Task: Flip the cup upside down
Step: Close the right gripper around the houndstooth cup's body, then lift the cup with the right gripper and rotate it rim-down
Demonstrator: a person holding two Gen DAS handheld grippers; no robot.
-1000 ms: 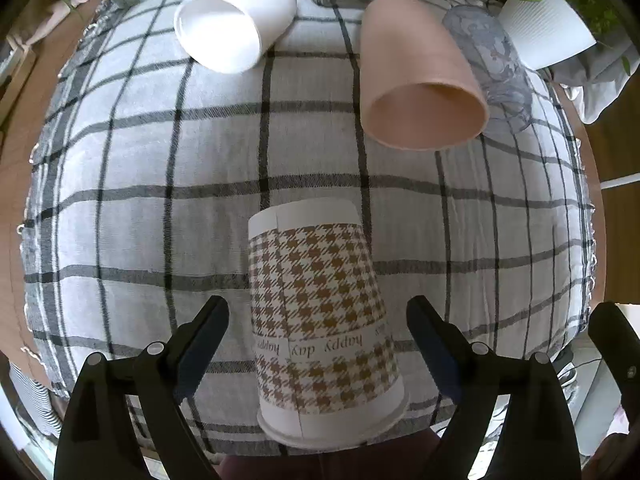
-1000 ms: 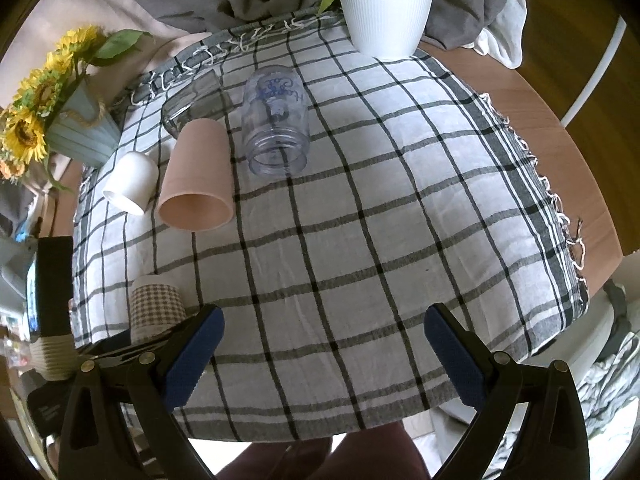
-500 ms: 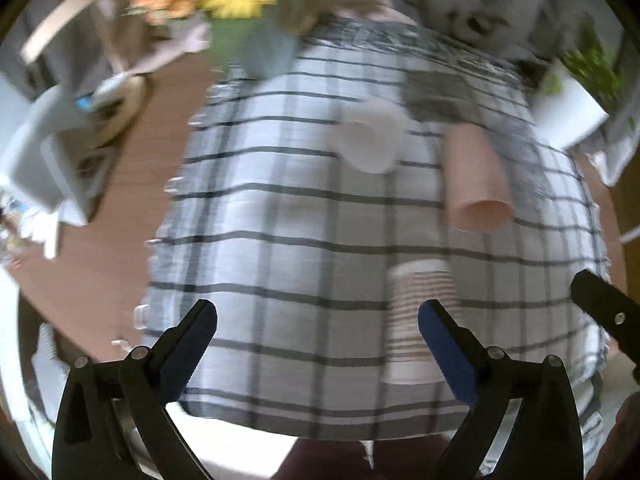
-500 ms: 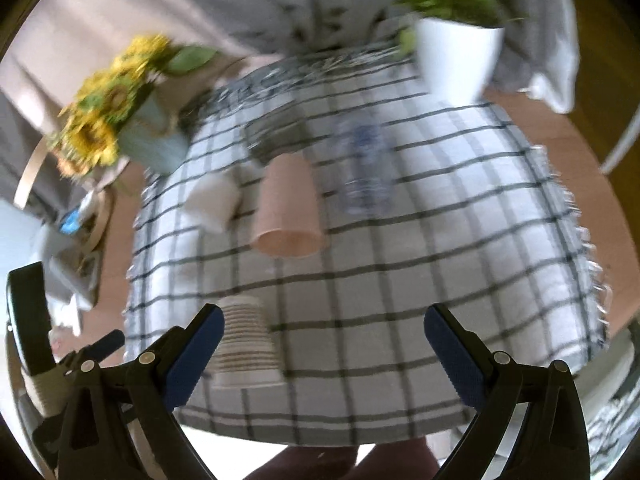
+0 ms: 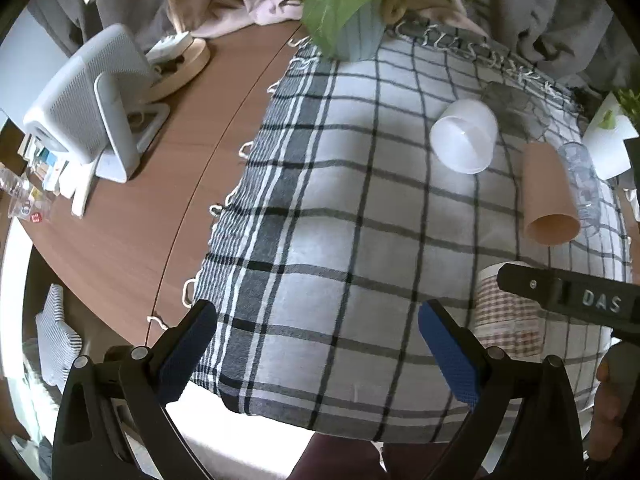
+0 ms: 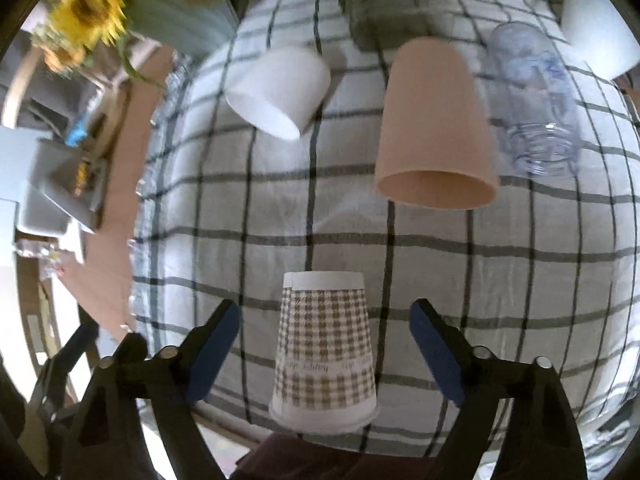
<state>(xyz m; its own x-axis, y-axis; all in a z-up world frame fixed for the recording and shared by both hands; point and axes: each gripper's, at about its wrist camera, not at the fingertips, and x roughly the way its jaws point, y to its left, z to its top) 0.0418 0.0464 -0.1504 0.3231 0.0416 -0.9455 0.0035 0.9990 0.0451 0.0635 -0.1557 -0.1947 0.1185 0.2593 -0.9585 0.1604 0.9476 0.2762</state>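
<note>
Checked cloth point(image 5: 320, 208) covers most of the wooden counter point(image 5: 132, 240) in front of me. Between the spread fingers of my right tongs point(image 6: 324, 338) stands the houndstooth paper cup point(image 6: 325, 350), mouth down on the cloth, untouched by either pad. My left tongs point(image 5: 316, 340) gape wide over bare cloth, holding nothing. Farther back lie a pink cup point(image 6: 434, 128) and a white cup point(image 6: 280, 90), both on their sides.

- White cup point(image 5: 464, 141) on its side on the checked cloth point(image 5: 320, 208), at 1 o'clock in the left wrist view.
- Tan cup point(image 6: 434, 128) on its side, clear bottle point(image 6: 532, 100) just beside it at 3 o'clock.
- Sunflower vase point(image 5: 352, 28) at 12 o'clock.
- Grey speaker point(image 5: 84, 96) on the wooden table point(image 5: 160, 200), 10 o'clock.
</note>
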